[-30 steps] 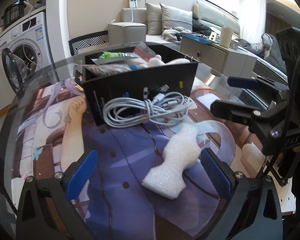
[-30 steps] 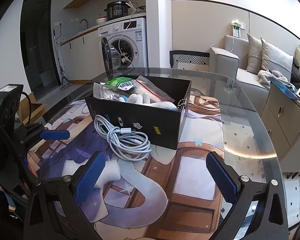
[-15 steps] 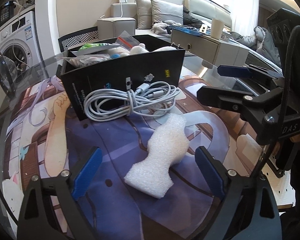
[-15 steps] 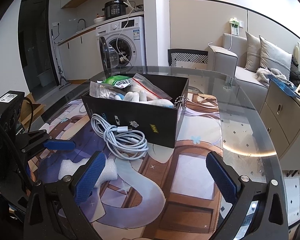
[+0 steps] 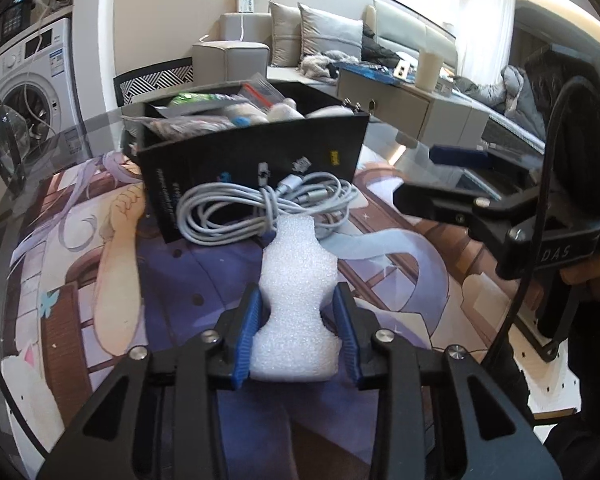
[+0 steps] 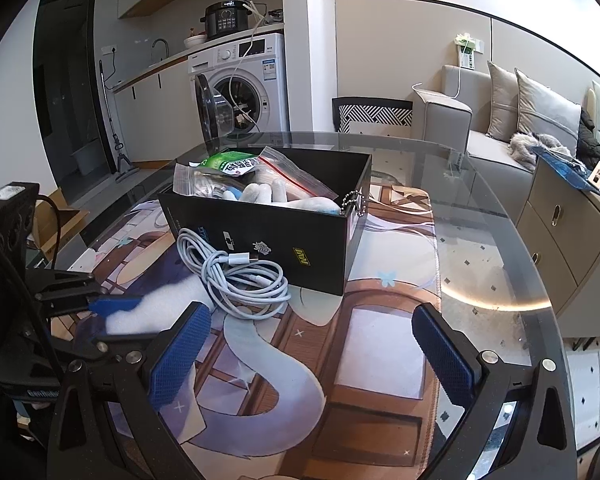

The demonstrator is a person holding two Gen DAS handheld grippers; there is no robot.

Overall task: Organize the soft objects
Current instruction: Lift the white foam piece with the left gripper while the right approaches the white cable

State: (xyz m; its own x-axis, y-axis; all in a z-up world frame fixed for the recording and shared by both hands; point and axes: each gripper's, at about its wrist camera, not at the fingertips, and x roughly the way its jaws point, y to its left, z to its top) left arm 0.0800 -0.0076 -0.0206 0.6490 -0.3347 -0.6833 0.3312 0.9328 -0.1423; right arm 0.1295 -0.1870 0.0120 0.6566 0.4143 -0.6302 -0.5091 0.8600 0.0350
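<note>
A white foam piece (image 5: 296,300) lies on the printed mat, and my left gripper (image 5: 298,332) is shut on its narrow waist, blue pads pressing both sides. In the right wrist view the foam (image 6: 152,312) shows between the left gripper's fingers (image 6: 114,304) at the left. A coiled white cable (image 5: 260,208) lies just beyond the foam against the black box (image 5: 256,164), which holds plastic bags and white soft items. My right gripper (image 6: 312,352) is open and empty above the mat, right of the cable (image 6: 236,276) and in front of the box (image 6: 300,248).
The printed mat (image 6: 380,344) covers a round glass table (image 6: 492,248). The right gripper (image 5: 500,216) hovers at the right in the left wrist view. A washing machine (image 6: 240,84), a chair (image 6: 374,114) and a sofa stand beyond the table.
My left gripper moved forward over the foam piece and closed on its waist. The right gripper stayed open and nearly still.
</note>
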